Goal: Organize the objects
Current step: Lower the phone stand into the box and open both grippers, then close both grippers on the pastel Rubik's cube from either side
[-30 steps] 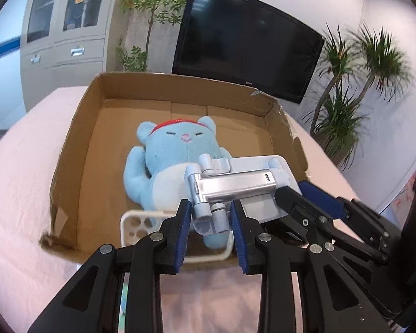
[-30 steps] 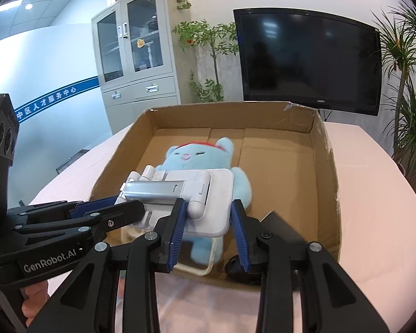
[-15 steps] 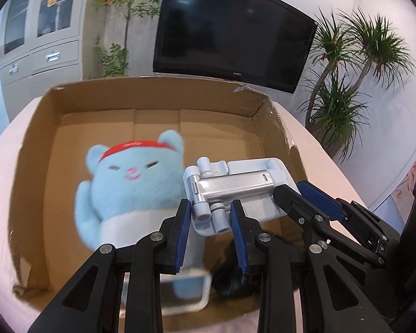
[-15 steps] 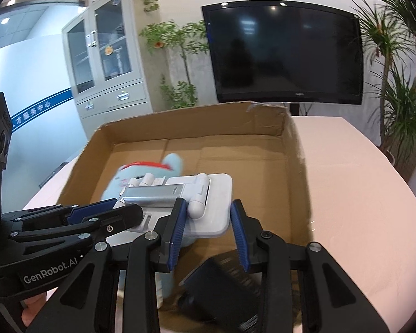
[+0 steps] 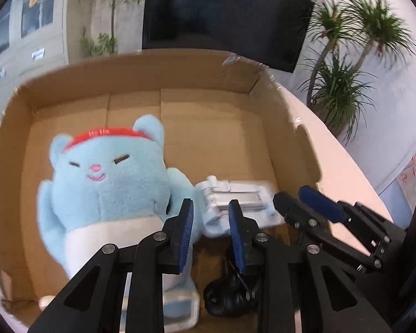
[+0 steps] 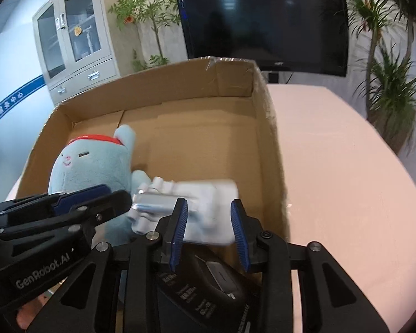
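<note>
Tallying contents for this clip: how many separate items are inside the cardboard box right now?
4 visible: blue plush toy at left; white folding stand beside it, between both grippers; black device at the near right corner; white tray under the plush. More may be hidden behind the grippers.

A large black flat-screen television (image 6: pixel 266 19) hangs on the white wall behind the pale pink counter (image 6: pixel 341 166). To its left stands a tall leafy green plant (image 6: pixel 149 25) against a grey panel, and further left a grey metal cabinet with glass doors and drawers (image 6: pixel 75 47). A spiky palm-like potted plant (image 5: pixel 346 66) rises at the right side, beside the counter's edge. A blue stripe with white characters (image 6: pixel 16 97) runs along the pale wall at far left.
</note>
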A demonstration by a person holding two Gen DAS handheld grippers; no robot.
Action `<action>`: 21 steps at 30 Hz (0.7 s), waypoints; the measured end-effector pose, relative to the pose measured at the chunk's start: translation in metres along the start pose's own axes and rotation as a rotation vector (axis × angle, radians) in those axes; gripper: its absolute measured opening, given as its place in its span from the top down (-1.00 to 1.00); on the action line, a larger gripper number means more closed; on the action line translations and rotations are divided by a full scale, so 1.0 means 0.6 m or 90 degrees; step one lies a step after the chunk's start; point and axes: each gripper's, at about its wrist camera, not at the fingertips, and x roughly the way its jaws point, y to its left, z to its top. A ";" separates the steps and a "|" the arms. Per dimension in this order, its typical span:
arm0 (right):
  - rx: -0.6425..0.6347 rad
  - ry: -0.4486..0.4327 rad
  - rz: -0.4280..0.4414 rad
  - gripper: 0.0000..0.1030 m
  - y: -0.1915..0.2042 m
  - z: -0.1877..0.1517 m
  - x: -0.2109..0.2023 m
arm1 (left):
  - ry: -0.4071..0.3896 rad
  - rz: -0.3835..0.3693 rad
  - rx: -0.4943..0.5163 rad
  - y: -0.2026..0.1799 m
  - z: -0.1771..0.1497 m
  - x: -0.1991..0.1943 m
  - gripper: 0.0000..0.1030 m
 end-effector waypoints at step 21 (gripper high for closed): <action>-0.140 0.079 0.280 -0.47 0.304 -0.178 -0.127 | -0.007 0.039 -0.209 0.317 -0.289 -0.271 -0.57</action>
